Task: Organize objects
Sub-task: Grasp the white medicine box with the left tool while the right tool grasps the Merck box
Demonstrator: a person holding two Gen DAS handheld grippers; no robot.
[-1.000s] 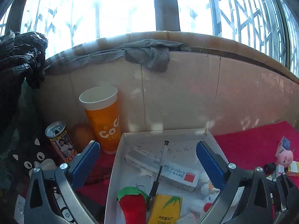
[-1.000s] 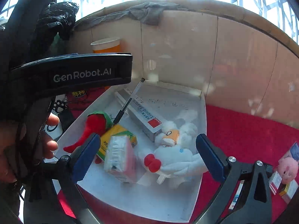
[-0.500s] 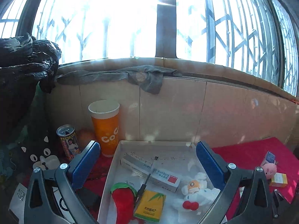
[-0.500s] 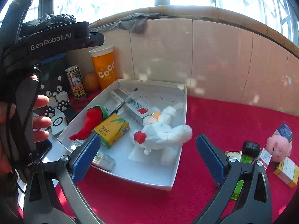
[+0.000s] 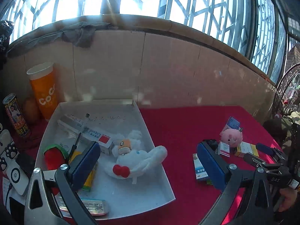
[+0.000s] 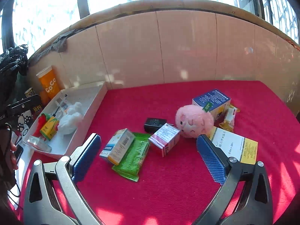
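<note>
Count, both views:
- White tray [image 5: 148, 131]: 1.
- Plush toys: 3, i.e. 1 white [image 5: 138, 157], 1 red/green [image 5: 54, 155] in tray; 1 pink [image 6: 194, 121] on cloth.
- Small cartons on red cloth [image 6: 168, 187]: 4, i.e. blue-top [image 6: 211, 99], pink-sided [image 6: 166, 138], white/orange [image 6: 117, 146], flat yellow-edged [image 6: 236, 146].
- Green sachet [image 6: 133, 157]: 1.
- Black charger-type block [image 6: 153, 123]: 1.
- Orange cup [image 5: 44, 91]: 1.
- Drink can [image 5: 16, 115]: 1.
- Other tray contents partly hidden; not counted.

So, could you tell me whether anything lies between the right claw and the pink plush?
Nothing visible blocks it. The open right claw faces the pink plush across bare red cloth; a small pink box touches the plush's left side and a white-yellow box sits under its right.
</note>
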